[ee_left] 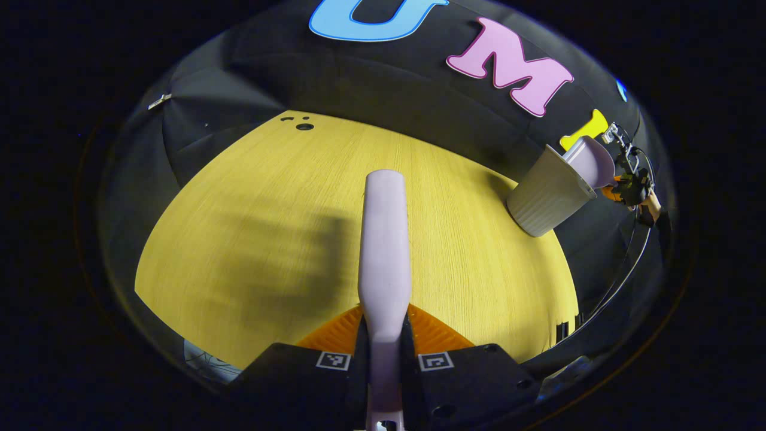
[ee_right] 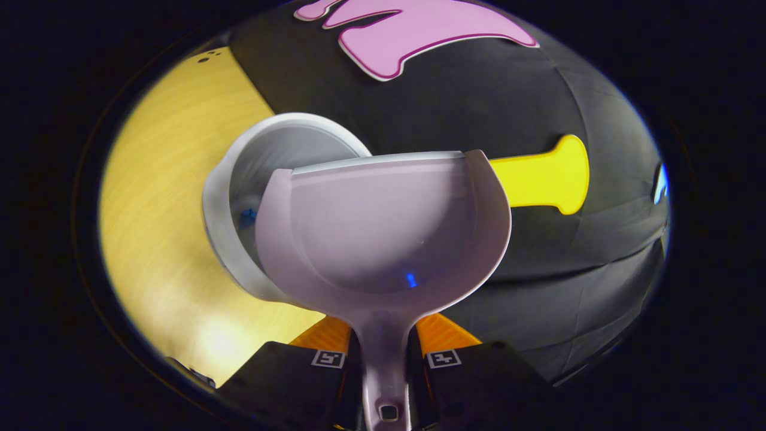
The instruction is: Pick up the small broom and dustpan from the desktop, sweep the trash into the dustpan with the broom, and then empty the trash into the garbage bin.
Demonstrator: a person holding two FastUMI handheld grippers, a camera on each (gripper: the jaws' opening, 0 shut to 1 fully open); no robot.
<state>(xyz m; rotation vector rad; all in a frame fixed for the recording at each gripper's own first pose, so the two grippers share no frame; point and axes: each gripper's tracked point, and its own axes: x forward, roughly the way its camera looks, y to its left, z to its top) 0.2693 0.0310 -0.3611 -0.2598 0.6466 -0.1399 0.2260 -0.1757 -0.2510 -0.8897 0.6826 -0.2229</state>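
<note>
My left gripper (ee_left: 385,326) is shut on the lilac small broom (ee_left: 385,239), which points forward above the yellow desktop (ee_left: 239,227); its bristles are hidden. My right gripper (ee_right: 383,335) is shut on the handle of the lilac dustpan (ee_right: 383,227), whose front lip hangs over the mouth of the pale grey garbage bin (ee_right: 230,179). A blue scrap (ee_right: 247,218) lies inside the bin, and a tiny blue speck (ee_right: 410,279) shows in the pan. In the left gripper view the ribbed bin (ee_left: 541,200) stands at the table's right edge with the dustpan (ee_left: 589,158) tipped into it, and the right gripper (ee_left: 628,188) is behind it.
The broom's shadow falls across the bare wood of the desktop (ee_right: 161,209). Small dark holes (ee_left: 304,126) mark the table's far corner. A cable (ee_left: 628,263) hangs down past the right edge. Black cloth walls close in behind and to the right.
</note>
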